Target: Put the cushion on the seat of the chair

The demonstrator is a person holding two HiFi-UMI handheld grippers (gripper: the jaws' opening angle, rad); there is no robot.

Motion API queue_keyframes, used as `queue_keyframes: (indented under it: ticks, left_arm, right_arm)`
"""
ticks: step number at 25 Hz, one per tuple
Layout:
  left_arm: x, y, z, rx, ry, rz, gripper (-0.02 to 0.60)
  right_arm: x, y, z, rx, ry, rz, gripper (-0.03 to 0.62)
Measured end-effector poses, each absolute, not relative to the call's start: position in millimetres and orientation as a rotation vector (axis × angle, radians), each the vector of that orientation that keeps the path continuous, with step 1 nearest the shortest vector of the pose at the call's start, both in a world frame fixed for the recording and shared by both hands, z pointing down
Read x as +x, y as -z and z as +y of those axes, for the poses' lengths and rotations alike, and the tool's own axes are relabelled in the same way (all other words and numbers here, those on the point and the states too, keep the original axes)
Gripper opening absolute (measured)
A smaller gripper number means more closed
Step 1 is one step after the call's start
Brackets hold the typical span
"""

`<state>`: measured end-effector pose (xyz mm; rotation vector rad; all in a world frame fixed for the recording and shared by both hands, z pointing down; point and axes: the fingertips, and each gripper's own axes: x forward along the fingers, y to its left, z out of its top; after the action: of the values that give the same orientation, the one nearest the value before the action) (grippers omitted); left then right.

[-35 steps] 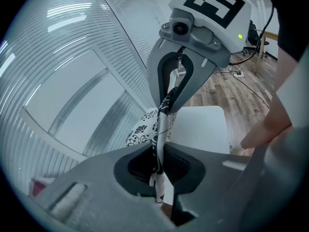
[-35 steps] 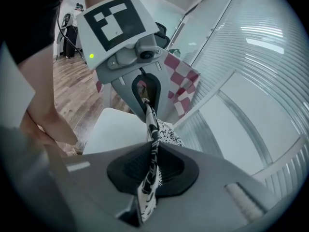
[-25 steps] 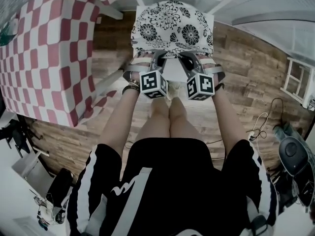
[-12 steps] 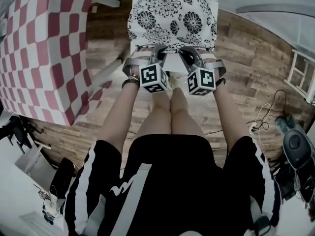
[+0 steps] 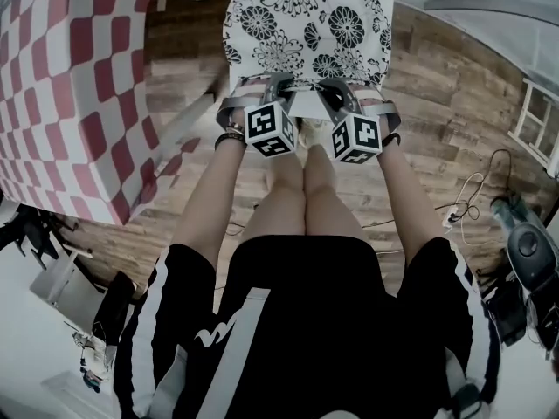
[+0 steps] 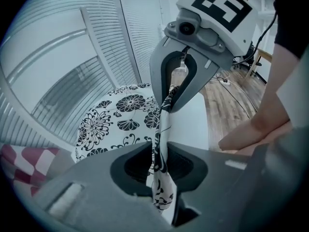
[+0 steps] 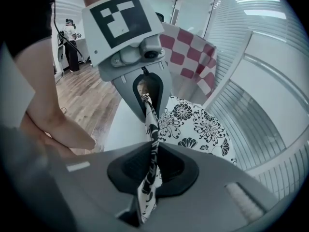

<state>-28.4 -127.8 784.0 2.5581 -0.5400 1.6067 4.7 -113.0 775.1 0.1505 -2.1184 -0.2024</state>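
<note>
L tongs [image 6: 161, 144] have just been loosening w/ the cushion [image 5: 306, 24] hem between them, my R tongs [image 7: 152, 153] pinch it tight (both equally near), cushion lying at 12 o'clock over the chair seat [image 6: 193, 124], hem running 9-to-3.

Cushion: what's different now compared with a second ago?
The cushion, left gripper and right gripper have moved up the head view, away from the person, further over the chair seat. The left gripper's jaws have just been opening, the cushion's edge still between them. The right gripper stays clamped on it.
</note>
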Motion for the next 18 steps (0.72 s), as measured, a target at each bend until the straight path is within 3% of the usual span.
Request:
queue_keyframes:
  ticks: [18]
  left_arm:
    - [-29, -827, -89, 2.487, -1.669, -0.374, 0.077]
  right_arm:
    - [5, -813, -75, 0.077, 0.110, -2.085, 0.018]
